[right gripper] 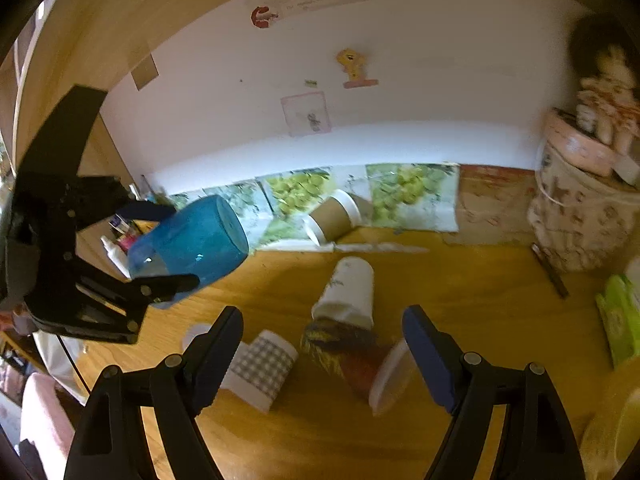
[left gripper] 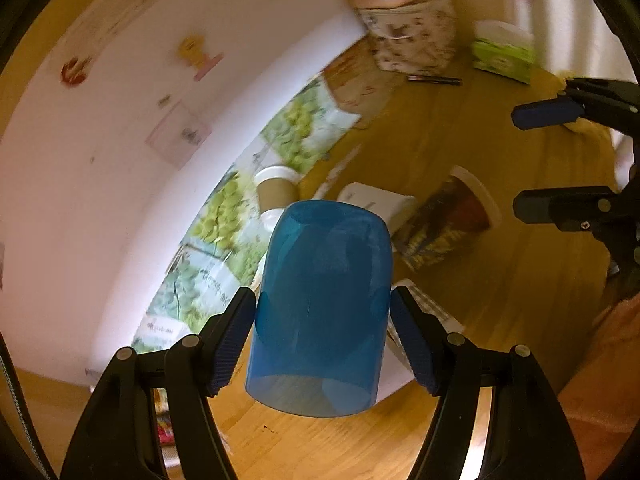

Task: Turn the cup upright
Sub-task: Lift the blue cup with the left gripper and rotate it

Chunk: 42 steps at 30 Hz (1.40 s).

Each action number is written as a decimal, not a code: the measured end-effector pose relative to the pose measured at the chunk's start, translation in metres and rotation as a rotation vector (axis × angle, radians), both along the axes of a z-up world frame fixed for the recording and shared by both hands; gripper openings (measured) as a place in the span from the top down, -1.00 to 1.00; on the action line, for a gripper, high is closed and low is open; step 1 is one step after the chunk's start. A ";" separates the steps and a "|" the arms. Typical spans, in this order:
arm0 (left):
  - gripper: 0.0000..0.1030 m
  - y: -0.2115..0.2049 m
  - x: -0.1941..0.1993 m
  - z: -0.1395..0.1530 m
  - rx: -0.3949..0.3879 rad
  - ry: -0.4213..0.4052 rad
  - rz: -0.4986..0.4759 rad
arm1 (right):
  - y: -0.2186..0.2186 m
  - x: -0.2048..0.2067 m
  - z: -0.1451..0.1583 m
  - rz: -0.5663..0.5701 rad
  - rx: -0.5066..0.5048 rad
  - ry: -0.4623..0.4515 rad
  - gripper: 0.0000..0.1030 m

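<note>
My left gripper (left gripper: 323, 320) is shut on a translucent blue cup (left gripper: 320, 308), held in the air above the wooden table (left gripper: 460, 128). The cup's open rim points toward the camera and its closed base points away. In the right wrist view the same blue cup (right gripper: 192, 244) hangs tilted at the left in the left gripper (right gripper: 176, 246). My right gripper (right gripper: 323, 340) is open and empty above the table, over several fallen cups. It also shows at the right edge of the left wrist view (left gripper: 532, 160).
Lying on their sides on the table (right gripper: 480, 280) are a white paper cup (right gripper: 348, 292), a dark patterned cup with a clear lid (right gripper: 352, 356), a checked cup (right gripper: 260, 368) and a brown cup (right gripper: 332, 218). A floral box (right gripper: 580, 224) and a green tissue pack (right gripper: 620, 316) stand right.
</note>
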<state>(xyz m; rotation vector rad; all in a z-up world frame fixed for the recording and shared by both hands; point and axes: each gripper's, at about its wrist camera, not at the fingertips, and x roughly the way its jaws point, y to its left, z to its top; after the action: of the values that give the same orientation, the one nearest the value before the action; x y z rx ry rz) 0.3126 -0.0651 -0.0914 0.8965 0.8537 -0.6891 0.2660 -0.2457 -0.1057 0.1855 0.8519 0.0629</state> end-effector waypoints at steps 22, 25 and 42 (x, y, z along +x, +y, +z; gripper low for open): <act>-0.34 -0.024 -0.137 -0.053 0.179 -0.106 -0.720 | 0.035 -0.157 -0.027 -0.249 -0.083 0.058 -0.60; -0.34 -0.027 -0.146 -0.066 0.213 -0.155 -0.782 | 0.036 -0.170 -0.033 -0.294 -0.081 0.081 -0.60; -0.34 -0.024 -0.188 -0.131 0.300 -0.329 -1.094 | 0.027 -0.208 -0.058 -0.465 -0.094 0.159 -0.60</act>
<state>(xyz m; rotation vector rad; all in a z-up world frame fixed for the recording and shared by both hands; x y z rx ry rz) 0.1250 -0.0891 -0.2220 1.7171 0.0988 -1.3119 0.0577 -0.2185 -0.1633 0.2992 0.9491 -0.4316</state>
